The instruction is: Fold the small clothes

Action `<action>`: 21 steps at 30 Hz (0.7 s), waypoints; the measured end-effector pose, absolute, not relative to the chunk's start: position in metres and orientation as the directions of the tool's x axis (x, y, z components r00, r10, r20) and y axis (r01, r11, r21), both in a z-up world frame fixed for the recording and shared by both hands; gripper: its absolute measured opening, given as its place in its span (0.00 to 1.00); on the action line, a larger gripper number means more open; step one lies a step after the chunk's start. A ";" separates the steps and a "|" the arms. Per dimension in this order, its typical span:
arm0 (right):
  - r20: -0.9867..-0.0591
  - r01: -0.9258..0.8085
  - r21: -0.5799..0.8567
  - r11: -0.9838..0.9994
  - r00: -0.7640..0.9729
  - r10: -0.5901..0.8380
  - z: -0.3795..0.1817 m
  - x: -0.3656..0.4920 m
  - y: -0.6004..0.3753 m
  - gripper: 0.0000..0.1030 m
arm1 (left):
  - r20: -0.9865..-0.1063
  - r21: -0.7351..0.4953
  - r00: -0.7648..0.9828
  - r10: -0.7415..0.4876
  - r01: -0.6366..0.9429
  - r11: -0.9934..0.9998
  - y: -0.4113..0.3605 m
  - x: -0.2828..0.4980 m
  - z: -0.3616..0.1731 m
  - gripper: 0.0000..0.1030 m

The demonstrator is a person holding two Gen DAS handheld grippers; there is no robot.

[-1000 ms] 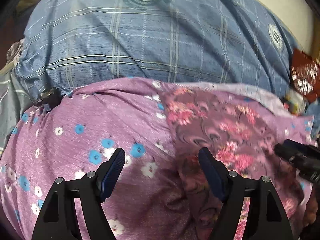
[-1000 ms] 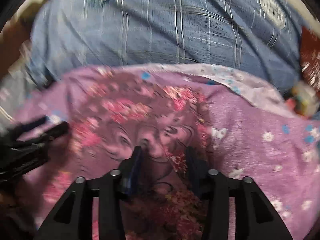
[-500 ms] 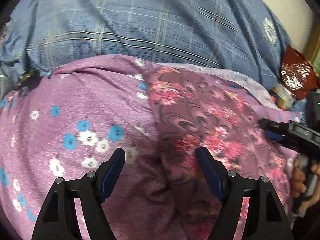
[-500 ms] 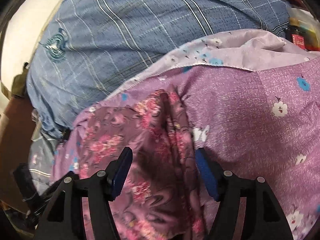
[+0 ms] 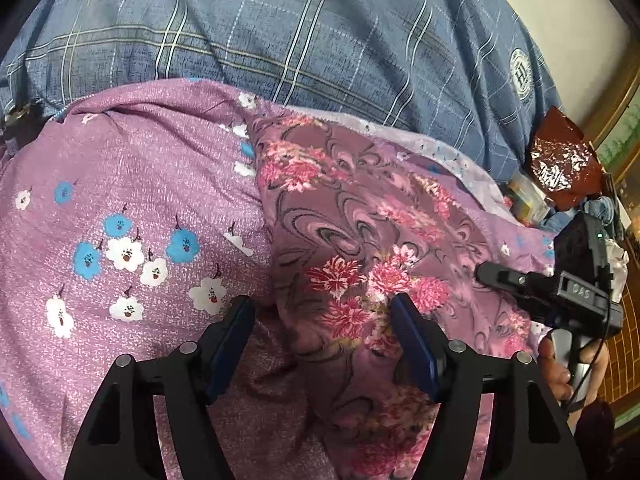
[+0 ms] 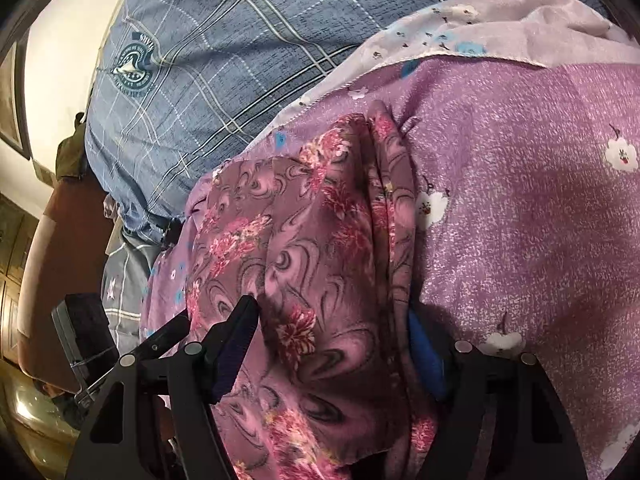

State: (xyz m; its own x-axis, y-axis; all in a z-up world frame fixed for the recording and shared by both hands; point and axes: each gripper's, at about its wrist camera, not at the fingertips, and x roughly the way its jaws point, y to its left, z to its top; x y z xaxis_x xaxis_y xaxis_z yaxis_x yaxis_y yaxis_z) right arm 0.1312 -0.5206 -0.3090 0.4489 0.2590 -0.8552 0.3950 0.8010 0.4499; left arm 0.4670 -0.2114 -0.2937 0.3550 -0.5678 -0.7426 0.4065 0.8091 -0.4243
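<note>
Both wrist views are lit pretty evenly by soft indoor light, colours warm and slightly washed. The fisheye bends everything hard toward the rims, with black vignette in the corners. Focus is decent mid-frame, softer at the edges. In the left view a foil packet point(image 5: 564, 164) throws sharp white glare. In the right view a broad shadow sits across the purple flowered cloth point(image 6: 540, 208), and a shiny patch bottom left point(image 6: 28, 408) blows out yellowish.
</note>
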 end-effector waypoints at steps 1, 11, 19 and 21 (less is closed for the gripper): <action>-0.854 0.400 0.451 0.798 0.455 0.254 -0.309 0.130 -0.521 0.70 | -0.746 -0.428 0.351 -0.566 0.399 0.811 -0.213 0.468 -0.297 0.69; -0.865 0.383 0.361 0.850 0.479 0.151 -0.293 0.129 -0.500 0.29 | -0.699 -0.452 0.378 -0.607 0.424 0.785 -0.221 0.467 -0.295 0.28; -0.830 0.312 0.251 0.916 0.556 0.038 -0.253 0.128 -0.468 0.26 | -0.591 -0.471 0.431 -0.682 0.503 0.725 -0.215 0.444 -0.267 0.22; -0.808 0.290 0.243 0.926 0.589 0.027 -0.240 0.126 -0.459 0.25 | -0.560 -0.477 0.436 -0.705 0.526 0.704 -0.212 0.438 -0.259 0.22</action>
State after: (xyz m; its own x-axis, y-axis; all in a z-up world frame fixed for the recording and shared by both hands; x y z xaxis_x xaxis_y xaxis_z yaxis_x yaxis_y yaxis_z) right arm 0.1262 -0.4595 -0.2396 0.5888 0.0273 -0.8079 0.2901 0.9257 0.2427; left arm 0.4378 -0.2123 -0.2586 0.4355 -0.7050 -0.5597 0.5261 0.7039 -0.4772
